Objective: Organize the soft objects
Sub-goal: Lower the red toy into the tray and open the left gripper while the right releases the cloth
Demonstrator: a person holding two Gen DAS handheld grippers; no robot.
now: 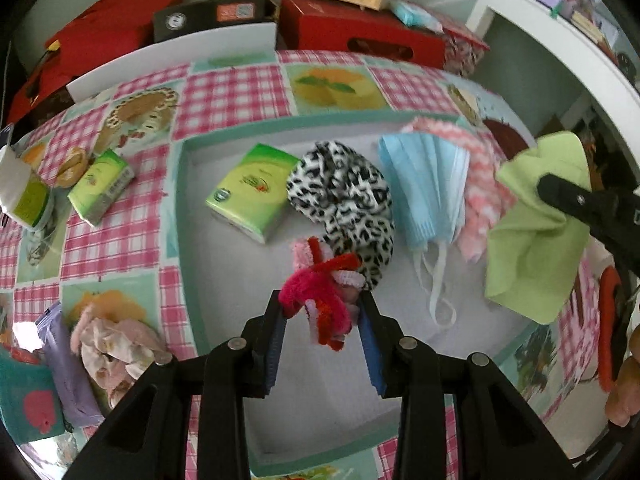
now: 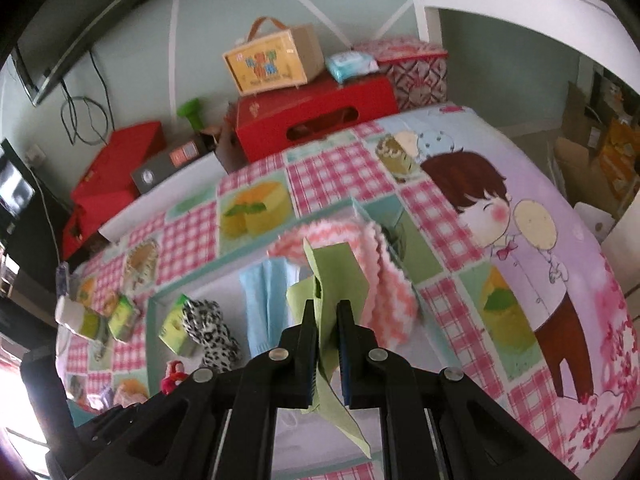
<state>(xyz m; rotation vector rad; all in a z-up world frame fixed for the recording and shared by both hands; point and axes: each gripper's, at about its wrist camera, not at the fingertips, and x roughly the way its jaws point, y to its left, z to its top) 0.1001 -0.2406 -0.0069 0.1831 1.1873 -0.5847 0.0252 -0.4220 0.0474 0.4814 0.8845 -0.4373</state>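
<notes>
A teal-rimmed tray [image 1: 182, 208] with a grey floor lies on the checked tablecloth. In it are a green tissue pack [image 1: 250, 190], a leopard-print scrunchie [image 1: 344, 196], a blue face mask [image 1: 424, 188] and a pink-white cloth [image 1: 480, 200]. My left gripper [image 1: 322, 308] is shut on a bundle of red and pink pipe cleaners [image 1: 320, 292], held over the tray. My right gripper [image 2: 326, 308] is shut on a light green cloth [image 2: 336, 276], held above the tray's right end; this cloth also shows in the left wrist view [image 1: 536, 232].
Left of the tray lie more tissue packs [image 1: 100, 186], a pale pink fabric lump [image 1: 116, 348], a purple packet [image 1: 68, 372] and a teal pouch [image 1: 28, 396]. Red boxes [image 1: 360, 36] and a tan case [image 2: 276, 58] stand behind the table. A white shelf [image 2: 520, 0] is at right.
</notes>
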